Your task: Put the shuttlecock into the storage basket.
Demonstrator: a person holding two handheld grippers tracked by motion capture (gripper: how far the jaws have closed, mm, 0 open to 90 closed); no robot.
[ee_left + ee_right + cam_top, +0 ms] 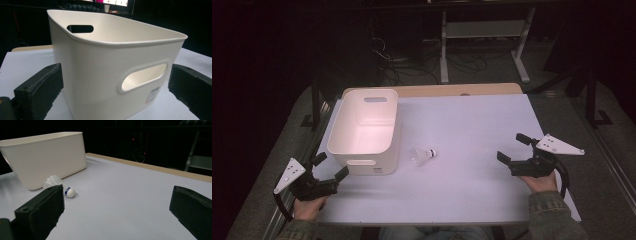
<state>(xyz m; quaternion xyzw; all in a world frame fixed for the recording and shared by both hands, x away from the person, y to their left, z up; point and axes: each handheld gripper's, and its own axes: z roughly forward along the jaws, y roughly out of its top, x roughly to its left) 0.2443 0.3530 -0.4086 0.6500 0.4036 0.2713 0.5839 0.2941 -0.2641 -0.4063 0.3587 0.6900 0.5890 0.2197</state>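
Note:
A white shuttlecock lies on its side on the table, just right of the white plastic bin. In the right gripper view the shuttlecock rests beside the bin, its cork tip toward the camera's right. My left gripper is open at the table's near left corner, pointing at the bin's near wall. My right gripper is open at the right side, aimed left toward the shuttlecock, with nothing between its jaws.
The table has a pale top with a wooden strip along its far edge. Beyond it a metal frame and cables stand on the dark floor. Open tabletop lies between the shuttlecock and my right gripper.

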